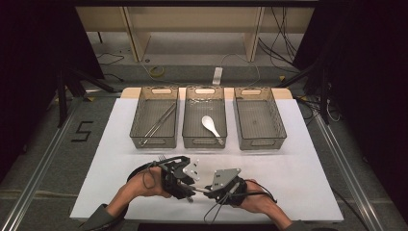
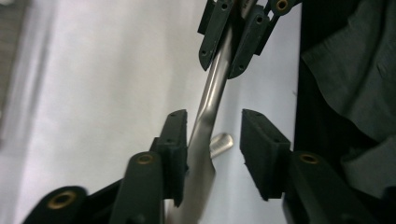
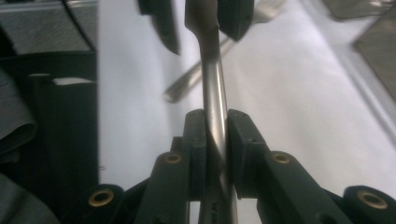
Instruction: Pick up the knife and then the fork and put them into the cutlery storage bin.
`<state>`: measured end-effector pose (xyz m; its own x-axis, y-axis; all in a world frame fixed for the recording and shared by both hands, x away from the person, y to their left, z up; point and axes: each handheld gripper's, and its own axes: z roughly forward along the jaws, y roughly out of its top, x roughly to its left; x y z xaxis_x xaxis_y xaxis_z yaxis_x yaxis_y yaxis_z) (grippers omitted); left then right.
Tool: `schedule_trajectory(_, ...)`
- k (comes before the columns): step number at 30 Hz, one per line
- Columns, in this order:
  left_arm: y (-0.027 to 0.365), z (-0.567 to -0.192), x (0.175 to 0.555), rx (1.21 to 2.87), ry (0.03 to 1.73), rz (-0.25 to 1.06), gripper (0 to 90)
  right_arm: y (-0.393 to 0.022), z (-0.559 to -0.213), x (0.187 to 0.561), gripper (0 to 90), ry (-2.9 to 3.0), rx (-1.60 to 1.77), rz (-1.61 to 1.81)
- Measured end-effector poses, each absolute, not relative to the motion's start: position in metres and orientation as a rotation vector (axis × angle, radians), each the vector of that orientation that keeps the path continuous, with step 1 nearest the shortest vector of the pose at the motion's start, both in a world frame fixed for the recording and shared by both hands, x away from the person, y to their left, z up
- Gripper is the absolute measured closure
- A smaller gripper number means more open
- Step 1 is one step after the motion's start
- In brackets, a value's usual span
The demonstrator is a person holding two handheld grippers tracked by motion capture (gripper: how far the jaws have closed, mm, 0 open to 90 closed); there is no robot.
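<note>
A slim metal utensil runs between my two grippers low over the white sheet near the table's front edge. My right gripper is shut on its handle, both pads pressed against the steel. My left gripper stands open around the wider flat part of the utensil. The steel lies against one pad and the other pad stands clear. In the high view the left gripper and right gripper meet tip to tip. A second metal utensil lies on the sheet behind them.
Three grey mesh trays stand in a row at the back of the sheet. The left tray holds long thin metal sticks. A white spoon lies in the middle tray. The right tray shows a bare floor. A dark sleeve lies by the front edge.
</note>
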<state>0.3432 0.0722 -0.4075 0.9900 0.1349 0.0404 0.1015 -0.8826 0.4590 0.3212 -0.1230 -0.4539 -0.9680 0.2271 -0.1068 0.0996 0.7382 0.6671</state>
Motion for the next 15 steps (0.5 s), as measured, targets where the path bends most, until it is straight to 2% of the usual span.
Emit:
schedule_trajectory(4, 0.073, -0.399, 0.346, 2.558, 0.277, 0.218, 41.8, -0.134, -0.449, 0.329, 79.0, 2.702, 0.349, 1.034)
schedule_trajectory(8, 0.077, -0.391, 0.348, 2.472, 0.326, 0.273, 37.1, -0.143, -0.448, 0.336, 79.0, 2.678, 0.435, 1.018)
schedule_trajectory(15, 0.082, -0.392, 0.352, 2.410, 0.394, 0.293, 28.9, -0.155, -0.444, 0.344, 79.1, 2.628, 0.497, 1.018)
